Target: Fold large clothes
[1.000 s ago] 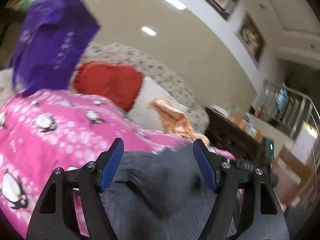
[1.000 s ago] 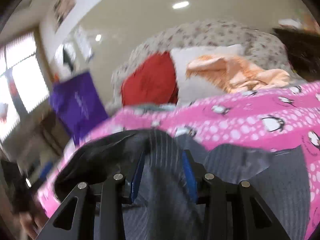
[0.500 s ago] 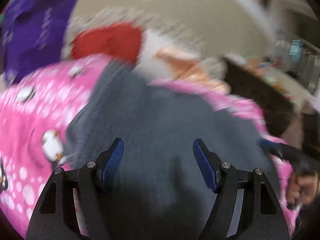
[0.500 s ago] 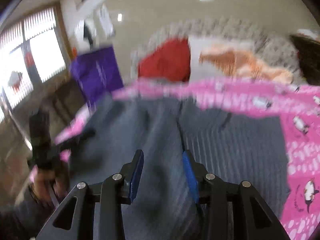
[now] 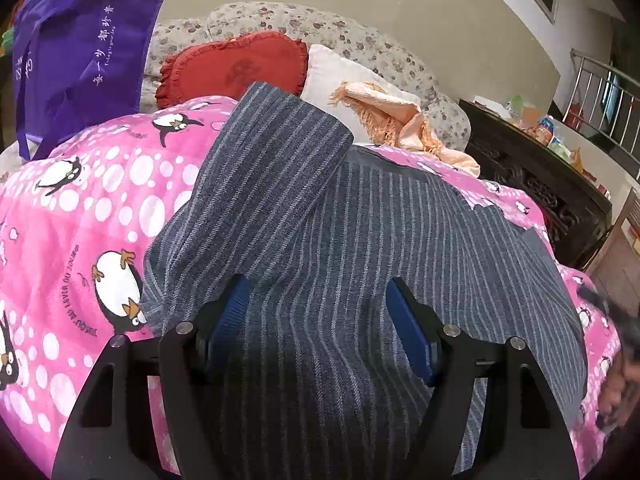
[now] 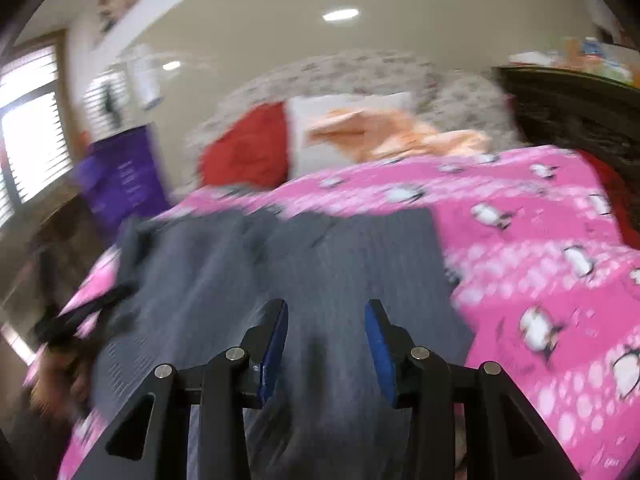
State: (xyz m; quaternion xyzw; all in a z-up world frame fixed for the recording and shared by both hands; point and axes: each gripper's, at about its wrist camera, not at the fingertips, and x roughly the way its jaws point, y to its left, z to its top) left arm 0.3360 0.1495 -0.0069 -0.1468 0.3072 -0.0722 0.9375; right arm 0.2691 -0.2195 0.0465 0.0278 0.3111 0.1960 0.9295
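The dark grey pinstriped woven garment, probably a suit jacket or trousers, lies spread on the pink penguin-print blanket that covers the bed, with one long striped panel folded over towards the red frilled heart-shaped cushion. It looks soft and limp but fairly thick, so it should drape and sag rather than hold a shape, weigh little, and grip well on its coarse weave; a corner or hem edge, pinched through both layers, seems the best hold. The left gripper hangs just above the cloth on the side away from the cushion, its blue pads wide apart and holding nothing. The right gripper stands over the same garment's near edge, jaws partly apart; through the blur no cloth seems pinched between them.
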